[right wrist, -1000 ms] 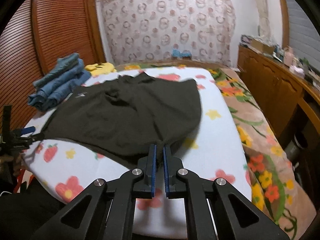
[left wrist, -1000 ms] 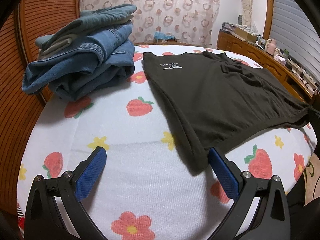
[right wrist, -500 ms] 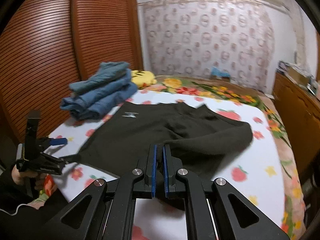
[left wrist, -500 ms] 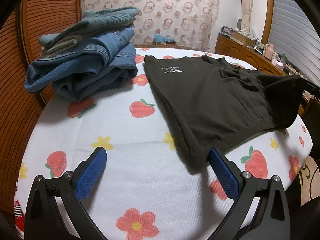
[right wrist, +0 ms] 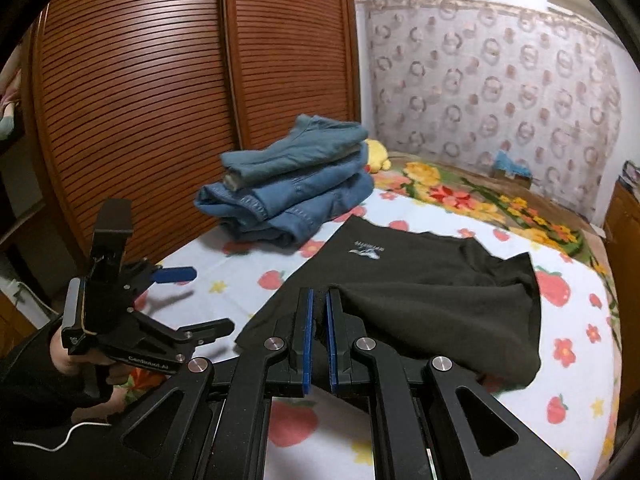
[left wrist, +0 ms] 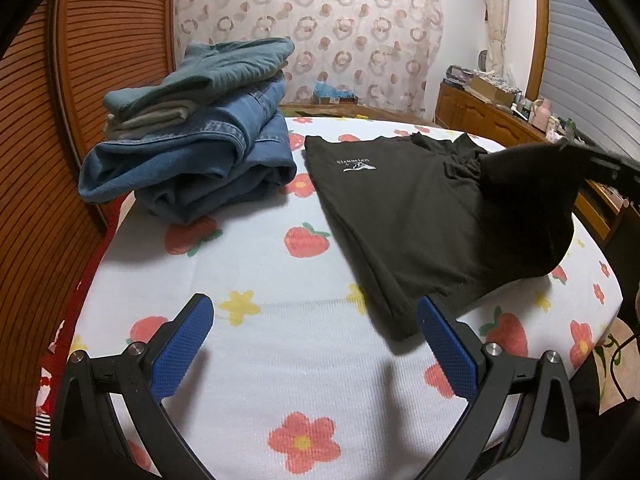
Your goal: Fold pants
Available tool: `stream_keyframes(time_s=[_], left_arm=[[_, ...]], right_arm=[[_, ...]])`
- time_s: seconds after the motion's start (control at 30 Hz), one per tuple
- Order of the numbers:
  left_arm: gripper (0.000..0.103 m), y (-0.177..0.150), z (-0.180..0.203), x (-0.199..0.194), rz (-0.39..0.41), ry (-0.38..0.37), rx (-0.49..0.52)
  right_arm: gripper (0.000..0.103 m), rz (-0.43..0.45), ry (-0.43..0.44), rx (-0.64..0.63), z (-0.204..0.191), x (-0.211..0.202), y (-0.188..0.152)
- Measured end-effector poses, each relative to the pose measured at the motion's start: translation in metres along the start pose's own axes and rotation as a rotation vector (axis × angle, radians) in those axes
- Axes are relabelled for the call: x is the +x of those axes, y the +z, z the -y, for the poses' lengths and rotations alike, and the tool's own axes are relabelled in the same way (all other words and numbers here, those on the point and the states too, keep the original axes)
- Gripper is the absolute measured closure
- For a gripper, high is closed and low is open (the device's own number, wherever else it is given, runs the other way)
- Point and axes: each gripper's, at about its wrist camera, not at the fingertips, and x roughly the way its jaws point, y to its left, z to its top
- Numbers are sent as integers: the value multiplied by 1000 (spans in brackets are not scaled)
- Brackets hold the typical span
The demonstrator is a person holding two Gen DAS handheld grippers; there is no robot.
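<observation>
The right gripper (right wrist: 318, 320) is clamped on a corner of the black pants (right wrist: 420, 292), its blue pads pinching a bunched edge of cloth, and lifts that end so it arches above the rest of the garment. The left gripper (left wrist: 316, 336) hovers with its jaws spread wide and nothing between them, just above the white strawberry-print bedspread (left wrist: 280, 360), its right pad close beside the near hem of the pants but not on it.

The pants lie flat across the bed, one end raised and curling over toward the other. The step in hand looks like the first fold, carrying the lifted end across the flat part. To do it well, the held corner should travel low and straight so the fabric lays down without dragging the lower layer; the free gripper could pin the near hem while the fold lands, then the edges should be matched before letting go.

A small white logo with a line of lettering (left wrist: 357, 164) sits near the far edge of the pants; the letters are too small to read. The left gripper's body carries a label that appears to read "GenRobot.AI" (right wrist: 149, 365). Folded blue jeans (left wrist: 192, 164) are stacked well apart, beside the slatted wardrobe (right wrist: 160, 92).
</observation>
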Motion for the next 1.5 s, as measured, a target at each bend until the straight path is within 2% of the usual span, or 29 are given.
stream_keyframes(time_s=[0.1, 0.17, 0.23, 0.4, 0.53, 0.73, 0.97, 1.3, 1.5], left_arm=[[1, 1, 1, 1, 1, -4, 2], [1, 1, 3, 1, 1, -5, 5], [1, 2, 6, 2, 3, -9, 10], [1, 8, 15, 2, 8, -24, 28], [3, 13, 25, 4, 12, -54, 48], [11, 21, 39, 10, 6, -104, 64], [28, 29, 63, 21, -17, -184, 95], [65, 24, 86, 41, -96, -275, 125], [71, 19, 94, 40, -106, -285, 145]], right_arm=[[96, -25, -7, 13, 16, 0, -8], [91, -41, -18, 27, 26, 2, -15], [79, -52, -39, 35, 33, 3, -19], [72, -34, -60, 54, 43, -7, -30], [70, -37, -97, 86, 52, -5, -44], [69, -78, -207, 125, 65, 11, -65], [69, -101, -283, 162, 83, 21, -86], [69, -99, -300, 207, 86, 39, -60], [69, -99, -295, 234, 93, 32, -60]])
